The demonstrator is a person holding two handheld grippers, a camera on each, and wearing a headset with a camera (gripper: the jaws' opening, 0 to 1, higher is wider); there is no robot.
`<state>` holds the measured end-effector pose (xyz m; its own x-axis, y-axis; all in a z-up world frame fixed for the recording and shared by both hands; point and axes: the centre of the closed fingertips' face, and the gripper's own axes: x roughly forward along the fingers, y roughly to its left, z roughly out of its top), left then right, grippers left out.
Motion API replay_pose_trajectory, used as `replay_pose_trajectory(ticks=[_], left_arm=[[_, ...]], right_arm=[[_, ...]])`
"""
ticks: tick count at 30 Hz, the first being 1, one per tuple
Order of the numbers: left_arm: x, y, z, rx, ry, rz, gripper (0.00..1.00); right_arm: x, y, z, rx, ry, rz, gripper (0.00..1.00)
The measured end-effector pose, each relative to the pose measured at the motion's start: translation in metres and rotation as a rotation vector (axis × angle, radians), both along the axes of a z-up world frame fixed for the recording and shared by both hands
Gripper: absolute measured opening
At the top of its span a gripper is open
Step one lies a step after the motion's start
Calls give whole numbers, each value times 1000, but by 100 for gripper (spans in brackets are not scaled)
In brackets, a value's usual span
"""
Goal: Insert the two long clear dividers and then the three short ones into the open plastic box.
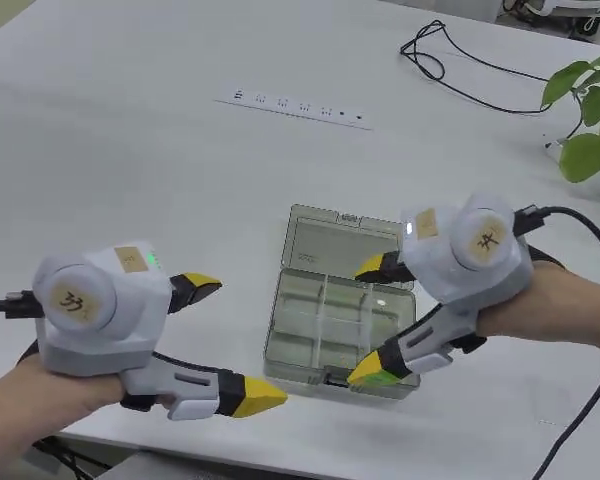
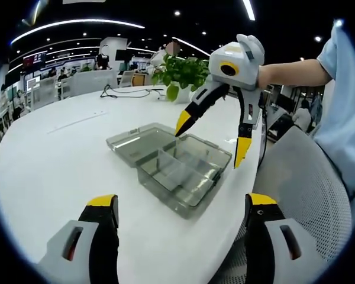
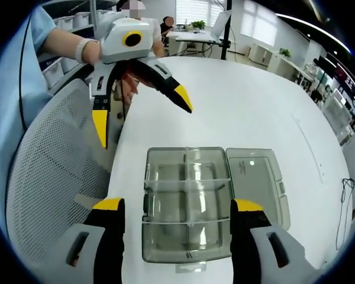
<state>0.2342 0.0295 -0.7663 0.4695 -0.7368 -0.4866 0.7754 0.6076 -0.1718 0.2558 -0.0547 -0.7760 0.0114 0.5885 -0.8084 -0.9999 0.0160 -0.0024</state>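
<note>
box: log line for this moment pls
box open, lid flat | dividers in box | left tongs open, empty, beside box | right tongs open, empty, over box

- The open plastic box [image 1: 340, 325] sits on the table [image 1: 130, 180] near its front edge, with its lid [image 1: 345, 238] lying flat behind the base.
- Dividers [image 3: 186, 184] stand inside the base, splitting it into compartments.
- The left gripper [image 1: 248, 340] hangs left of the box; the right gripper [image 1: 358, 325] hangs above its right side.
- A power strip [image 1: 295, 107] lies farther back; a cable [image 1: 460, 75] and a plant [image 1: 585, 110] sit at the far right.
</note>
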Motion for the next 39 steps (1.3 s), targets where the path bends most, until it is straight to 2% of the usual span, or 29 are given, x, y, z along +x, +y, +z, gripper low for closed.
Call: replay_pose_trajectory(ticks=[3,9,13,18,21,25,32,36,38,39], left_arm=[[0,-1,5,-13,-10,-5,90],[0,0,8,-19,-17,-6,91],[-1,-2,9,-18,-17,-9,91],[-1,-3,10,-17,-19,-11,90],[-1,-5,10,-18,-19,-13,90],[-2,-10,11,-18,-19,-24,90],[1,-9,13,-11,-21,-32,90],[1,-9,13,-7,-21,-35,90],[1,-9,14,-8,-24,-35,90],[1,-9,14,-8,-24,-34,90]], right_arm=[[-2,-3,1,34,11,-31,82],[0,-10,2,79,-11,-87,100],[0,-19,6,117,5,-129,100],[5,-45,6,110,-8,-186,100],[4,-63,2,90,-4,-215,100],[1,-92,-10,48,1,-242,100],[-5,-136,-18,-4,8,-289,100],[-9,-161,-24,-55,13,-307,99],[-17,-176,-29,-108,34,-301,95],[-18,-179,-29,-116,30,-295,95]])
